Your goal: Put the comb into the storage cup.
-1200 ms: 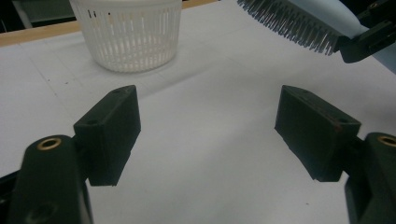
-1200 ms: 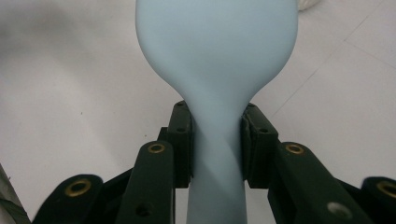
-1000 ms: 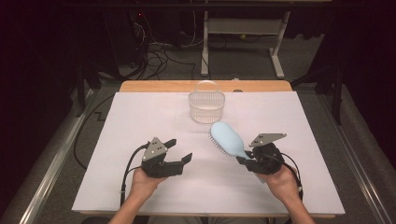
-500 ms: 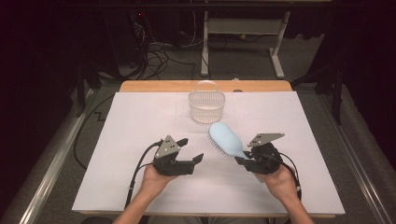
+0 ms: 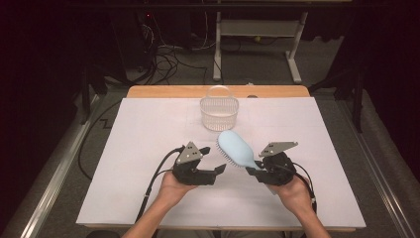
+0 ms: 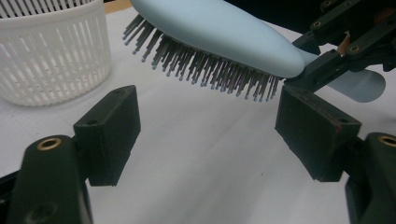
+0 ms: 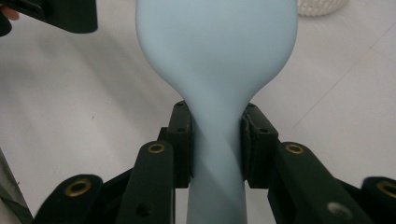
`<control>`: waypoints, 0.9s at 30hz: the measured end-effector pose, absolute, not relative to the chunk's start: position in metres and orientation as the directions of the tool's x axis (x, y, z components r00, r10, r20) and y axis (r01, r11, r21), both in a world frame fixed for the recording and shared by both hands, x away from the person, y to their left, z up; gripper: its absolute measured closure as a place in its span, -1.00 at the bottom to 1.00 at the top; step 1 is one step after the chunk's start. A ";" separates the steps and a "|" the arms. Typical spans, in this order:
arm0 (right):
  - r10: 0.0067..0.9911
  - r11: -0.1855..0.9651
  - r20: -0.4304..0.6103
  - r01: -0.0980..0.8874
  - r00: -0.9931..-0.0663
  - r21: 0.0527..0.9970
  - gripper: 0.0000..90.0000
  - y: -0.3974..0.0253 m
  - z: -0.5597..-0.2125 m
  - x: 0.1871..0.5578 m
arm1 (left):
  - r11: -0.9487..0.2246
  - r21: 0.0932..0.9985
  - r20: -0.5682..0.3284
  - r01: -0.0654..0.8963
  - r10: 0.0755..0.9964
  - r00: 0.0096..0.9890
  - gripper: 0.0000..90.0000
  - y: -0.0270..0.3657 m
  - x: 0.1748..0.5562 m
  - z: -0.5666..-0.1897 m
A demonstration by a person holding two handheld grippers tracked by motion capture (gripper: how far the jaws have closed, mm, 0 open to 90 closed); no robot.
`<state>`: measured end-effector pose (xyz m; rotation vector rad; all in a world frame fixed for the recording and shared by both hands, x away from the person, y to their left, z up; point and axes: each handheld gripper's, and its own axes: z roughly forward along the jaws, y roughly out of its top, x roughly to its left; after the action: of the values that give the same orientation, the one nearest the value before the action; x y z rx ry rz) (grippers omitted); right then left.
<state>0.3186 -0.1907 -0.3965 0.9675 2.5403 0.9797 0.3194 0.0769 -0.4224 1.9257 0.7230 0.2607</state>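
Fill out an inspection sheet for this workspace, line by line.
Surface: white sheet over a wooden table, bare apart from the job's things.
Job's things: light blue hairbrush, bristles down, held off the sheet; white slotted basket upright at the far middle.
Clutter: nothing seen.
Grippers: right gripper clamped on the brush's neck; left gripper open, beside the bristles, apart from them.
Cables: one trails from each gripper; loose cables on the floor beyond.
Surroundings: dark room, white desk frame behind.
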 end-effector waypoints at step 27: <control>0.663 0.555 -0.020 0.473 -0.748 0.684 0.55 -0.187 -0.395 0.317 | -0.271 0.858 -0.236 0.436 0.546 0.804 -0.56 0.050 0.331 -0.420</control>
<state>0.3170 -0.1866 -0.3951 0.9434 2.5164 0.9851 0.3307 0.0503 -0.4202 1.9075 0.7404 0.1278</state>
